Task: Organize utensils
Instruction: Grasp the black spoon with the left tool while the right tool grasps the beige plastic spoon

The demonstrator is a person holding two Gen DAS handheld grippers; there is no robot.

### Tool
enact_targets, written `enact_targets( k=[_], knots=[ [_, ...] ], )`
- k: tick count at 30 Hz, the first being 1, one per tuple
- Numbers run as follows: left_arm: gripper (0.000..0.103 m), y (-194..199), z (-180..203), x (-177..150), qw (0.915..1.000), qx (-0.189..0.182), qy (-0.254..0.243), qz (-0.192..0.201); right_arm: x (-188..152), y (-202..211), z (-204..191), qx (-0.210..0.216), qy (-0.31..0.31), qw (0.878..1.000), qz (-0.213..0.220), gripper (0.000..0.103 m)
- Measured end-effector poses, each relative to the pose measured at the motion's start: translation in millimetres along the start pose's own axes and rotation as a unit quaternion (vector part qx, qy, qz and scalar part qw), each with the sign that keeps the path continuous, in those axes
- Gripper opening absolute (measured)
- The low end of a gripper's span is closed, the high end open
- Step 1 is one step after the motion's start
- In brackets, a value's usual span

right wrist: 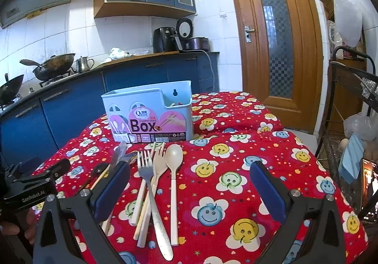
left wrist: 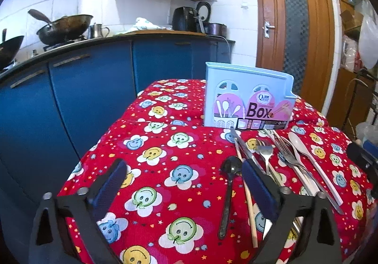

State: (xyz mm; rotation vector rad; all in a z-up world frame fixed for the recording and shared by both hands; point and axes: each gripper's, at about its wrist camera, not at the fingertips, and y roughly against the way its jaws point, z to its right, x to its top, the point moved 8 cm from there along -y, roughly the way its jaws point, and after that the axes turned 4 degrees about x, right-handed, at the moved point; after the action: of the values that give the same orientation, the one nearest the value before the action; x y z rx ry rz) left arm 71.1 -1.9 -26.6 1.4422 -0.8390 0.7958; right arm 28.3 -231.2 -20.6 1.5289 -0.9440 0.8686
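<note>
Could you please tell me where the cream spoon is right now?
The cream spoon lies flat on the red tablecloth, rightmost of the utensils, beside the metal fork, before the blue box.

Left hand-held gripper [left wrist: 183,177] and right hand-held gripper [right wrist: 190,180] hover (both spread wide, empty).

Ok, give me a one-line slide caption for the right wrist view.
Open right gripper above metal fork and cream spoon lying on the red tablecloth before the utensil box.
</note>
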Motion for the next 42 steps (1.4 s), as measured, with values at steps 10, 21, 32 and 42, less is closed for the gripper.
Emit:
enact_targets(
  k=[10,21,32,42],
  knots=[
    [0.072,-11,13,6,0.9952,-0.047,-0.032,-0.079,11,-11,-7,0.016,0.048,0.995,-0.085,0.095],
    [0.057,-32,26,-9,0.9774,-0.074,-0.079,-0.181,5,-48,-2,0.032,0.058,0.973,-0.22,0.06],
    [0.046,-50,40,-24,0.9587,-0.099,-0.109,-0.243,-16,-76,2,0.046,0.067,0.937,-0.339,0.037],
    [0.045,-58,42,-26,0.9483,-0.107,-0.126,-0.271,-20,-88,-5,0.065,0.08,0.914,-0.392,0.031]
  ],
)
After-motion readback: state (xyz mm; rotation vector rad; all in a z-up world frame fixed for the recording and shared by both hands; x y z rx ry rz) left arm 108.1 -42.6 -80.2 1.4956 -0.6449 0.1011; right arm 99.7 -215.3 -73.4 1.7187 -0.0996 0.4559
